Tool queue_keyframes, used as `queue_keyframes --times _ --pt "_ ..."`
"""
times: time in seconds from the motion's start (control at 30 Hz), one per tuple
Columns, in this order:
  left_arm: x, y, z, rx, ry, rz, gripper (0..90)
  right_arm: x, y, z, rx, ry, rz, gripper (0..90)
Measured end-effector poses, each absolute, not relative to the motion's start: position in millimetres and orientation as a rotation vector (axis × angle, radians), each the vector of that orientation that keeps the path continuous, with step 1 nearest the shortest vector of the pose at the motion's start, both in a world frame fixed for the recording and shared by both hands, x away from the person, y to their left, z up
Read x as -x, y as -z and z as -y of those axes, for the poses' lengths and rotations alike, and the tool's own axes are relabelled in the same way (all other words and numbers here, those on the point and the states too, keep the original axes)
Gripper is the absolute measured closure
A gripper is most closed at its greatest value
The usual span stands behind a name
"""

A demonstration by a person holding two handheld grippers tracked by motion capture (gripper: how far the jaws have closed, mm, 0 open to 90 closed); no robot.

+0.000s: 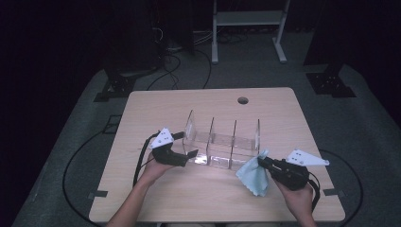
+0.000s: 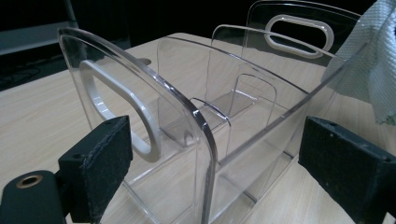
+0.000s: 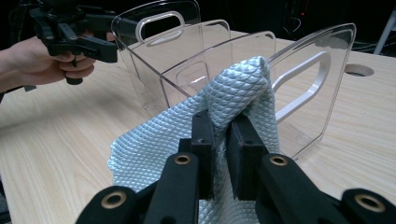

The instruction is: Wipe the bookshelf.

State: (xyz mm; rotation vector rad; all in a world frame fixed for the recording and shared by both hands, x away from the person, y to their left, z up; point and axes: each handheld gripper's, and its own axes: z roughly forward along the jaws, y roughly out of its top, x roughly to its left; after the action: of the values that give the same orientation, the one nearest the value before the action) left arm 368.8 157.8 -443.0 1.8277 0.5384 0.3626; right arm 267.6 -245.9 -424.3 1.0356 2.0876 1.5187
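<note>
A clear plastic organizer (image 1: 222, 142) with upright dividers stands at the centre of the high view, on the pale wooden table (image 1: 161, 203); each of its two end walls has a white-rimmed handle slot. The left claw (image 1: 189, 145) sits at the organizer's left end, just left of centre in that view, held by the person's left hand (image 1: 153, 171); its jaws stand wide, one to either side of the near end wall. In the left gripper view that end wall (image 2: 154, 121) rises between the two black pads (image 2: 105, 163) at the bottom of the frame, and neither pad presses on the plastic; a gap shows on both sides.

The right claw (image 1: 261, 162) lies at the lower right of the high view, in the person's right hand (image 1: 298, 198); it is clamped on a light blue cloth (image 1: 253, 176) with a diamond weave. In the right gripper view the cloth (image 3: 233, 100) bunches up between the narrow jaws at the lower centre and spills down to the left onto the table; its top fold lies against the near end wall of the organizer (image 3: 322, 70); whether it actually touches the plastic I cannot tell. In the upper left of the same view the left claw (image 3: 109, 46) shows at the far end wall.

A round hole (image 1: 243, 100) is cut in the table towards its far edge, upper centre of the high view.
</note>
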Motion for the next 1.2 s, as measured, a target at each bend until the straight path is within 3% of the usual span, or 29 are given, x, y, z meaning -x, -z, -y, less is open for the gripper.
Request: queue_keyframes --times 0.37,0.67,1.2 --pt "-370 444 -149 -1.831 -0.338 -0.526 14.5 -272 425 248 -1.047 -1.511 -2.079 81.5" --pt "-354 442 -151 -1.843 -0.334 -0.497 28.4 -285 425 259 -1.084 -1.479 -2.047 81.4" --pt "-323 442 -130 -1.871 -0.336 -0.430 42.9 -294 434 267 -1.151 -1.401 -2.031 81.4"
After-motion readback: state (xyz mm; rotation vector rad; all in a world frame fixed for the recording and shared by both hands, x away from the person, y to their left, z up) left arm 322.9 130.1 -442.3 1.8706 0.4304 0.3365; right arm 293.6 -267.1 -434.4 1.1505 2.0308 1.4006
